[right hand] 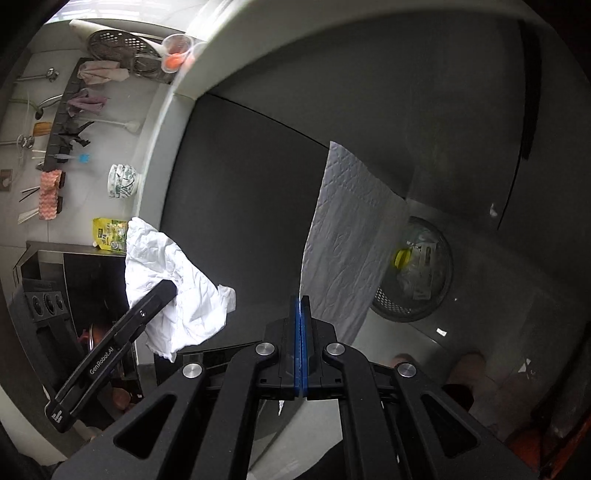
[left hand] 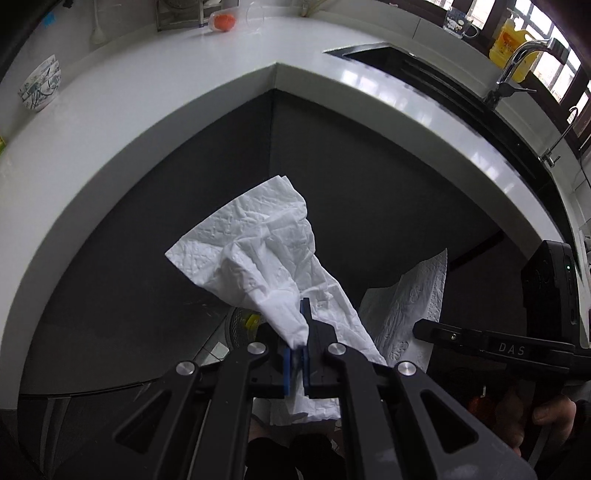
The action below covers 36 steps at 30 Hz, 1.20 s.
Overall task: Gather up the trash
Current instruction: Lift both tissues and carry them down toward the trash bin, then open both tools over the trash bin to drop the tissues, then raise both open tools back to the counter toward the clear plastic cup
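Observation:
My left gripper [left hand: 301, 317] is shut on a crumpled white tissue [left hand: 258, 251] that fans upward from the blue pads. In the right wrist view the same tissue [right hand: 173, 273] hangs at the left gripper [right hand: 168, 288]. My right gripper [right hand: 300, 301] is shut on an embossed paper towel [right hand: 347, 229], pinched by its edge and standing up flat. That towel [left hand: 410, 306] and the right gripper [left hand: 419, 328] also show at the right of the left wrist view. A mesh trash bin [right hand: 417, 295] with a clear liner and a yellow item inside stands on the floor below; its rim [left hand: 236, 325] peeks out under the tissue.
A white L-shaped countertop [left hand: 147, 122] curves above dark cabinet doors [left hand: 184, 229]. On it sit a patterned bowl [left hand: 40, 84], a plastic cup with an orange thing [left hand: 221, 21], a sink [left hand: 406, 62] with a faucet [left hand: 517, 62] and a yellow bottle [left hand: 511, 44].

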{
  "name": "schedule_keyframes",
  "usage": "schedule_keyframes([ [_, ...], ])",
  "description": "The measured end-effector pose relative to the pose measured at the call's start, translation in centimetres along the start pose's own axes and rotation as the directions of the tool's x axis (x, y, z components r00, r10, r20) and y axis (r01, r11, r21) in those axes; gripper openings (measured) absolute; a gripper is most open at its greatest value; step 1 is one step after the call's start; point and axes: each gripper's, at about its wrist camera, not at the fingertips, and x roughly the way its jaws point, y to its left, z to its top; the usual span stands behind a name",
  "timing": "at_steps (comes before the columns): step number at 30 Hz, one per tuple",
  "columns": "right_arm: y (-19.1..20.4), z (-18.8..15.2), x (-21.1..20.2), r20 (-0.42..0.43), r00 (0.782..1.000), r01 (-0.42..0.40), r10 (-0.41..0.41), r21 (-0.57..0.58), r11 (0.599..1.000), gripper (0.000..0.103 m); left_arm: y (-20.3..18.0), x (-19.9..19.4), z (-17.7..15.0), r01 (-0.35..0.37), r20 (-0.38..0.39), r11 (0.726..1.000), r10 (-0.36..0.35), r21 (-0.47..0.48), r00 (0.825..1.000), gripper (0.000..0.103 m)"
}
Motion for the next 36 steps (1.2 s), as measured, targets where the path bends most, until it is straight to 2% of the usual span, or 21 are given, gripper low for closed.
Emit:
schedule_keyframes([
  [6, -5.9, -0.6, 7.3, -0.009, 1.000, 0.006, -0.005, 0.072, 0.997, 0.001, 2.1, 9.6, -4.2, 0.011, -0.087, 1.000, -0.010, 0.007, 0.996, 0.005],
  [12, -10.7, -0.5, 14.9, -0.040, 0.999, 0.026, -0.022, 0.096, 0.995, 0.001, 4.7, 19.7, -7.6, 0.001, -0.160, 1.000, -0.001, 0.005, 0.987, 0.005],
  [17, -13.4, 0.2, 20.4, -0.053, 0.998, 0.030, -0.023, 0.117, 0.993, 0.001, 6.7, 26.0, -9.6, 0.006, -0.186, 1.000, -0.002, 0.020, 0.982, 0.005],
  [20, -14.9, 0.7, 23.5, -0.069, 0.996, 0.061, -0.054, 0.102, 0.993, 0.001, 7.6, 29.0, -10.5, 0.008, -0.203, 0.999, 0.001, 0.043, 0.979, 0.005],
  [22, -15.6, 0.9, 25.2, -0.084, 0.993, 0.090, -0.082, 0.091, 0.992, 0.001, 8.0, 30.5, -10.7, -0.003, -0.209, 0.998, 0.015, 0.060, 0.978, 0.007],
  [24, -16.6, 0.9, 26.3, -0.102, 0.990, 0.111, -0.102, 0.094, 0.989, 0.002, 8.3, 31.7, -10.7, -0.023, -0.219, 0.998, 0.035, 0.057, 0.975, 0.016],
  [26, -17.8, 0.5, 27.0, -0.117, 0.986, 0.130, -0.116, 0.119, 0.984, 0.005, 9.0, 32.1, -10.9, -0.032, -0.223, 0.999, 0.037, 0.028, 0.974, 0.054],
  [27, -18.1, 0.4, 27.0, -0.116, 0.985, 0.138, -0.124, 0.126, 0.982, 0.007, 9.3, 31.6, -11.1, -0.034, -0.206, 0.999, 0.036, 0.016, 0.978, 0.060],
  [28, -18.3, 0.4, 26.8, -0.111, 0.984, 0.151, -0.137, 0.125, 0.981, 0.009, 9.5, 31.3, -11.0, -0.034, -0.191, 0.999, 0.035, 0.013, 0.981, 0.062],
  [32, -18.0, -0.1, 25.6, -0.100, 0.981, 0.176, -0.165, 0.110, 0.978, 0.010, 9.3, 30.8, -10.1, -0.052, -0.196, 0.998, 0.057, 0.031, 0.979, 0.062],
  [36, -16.4, -0.8, 23.5, -0.093, 0.978, 0.196, -0.187, 0.096, 0.976, 0.010, 8.2, 28.3, -9.5, -0.062, -0.178, 0.997, 0.068, 0.040, 0.982, 0.062],
])
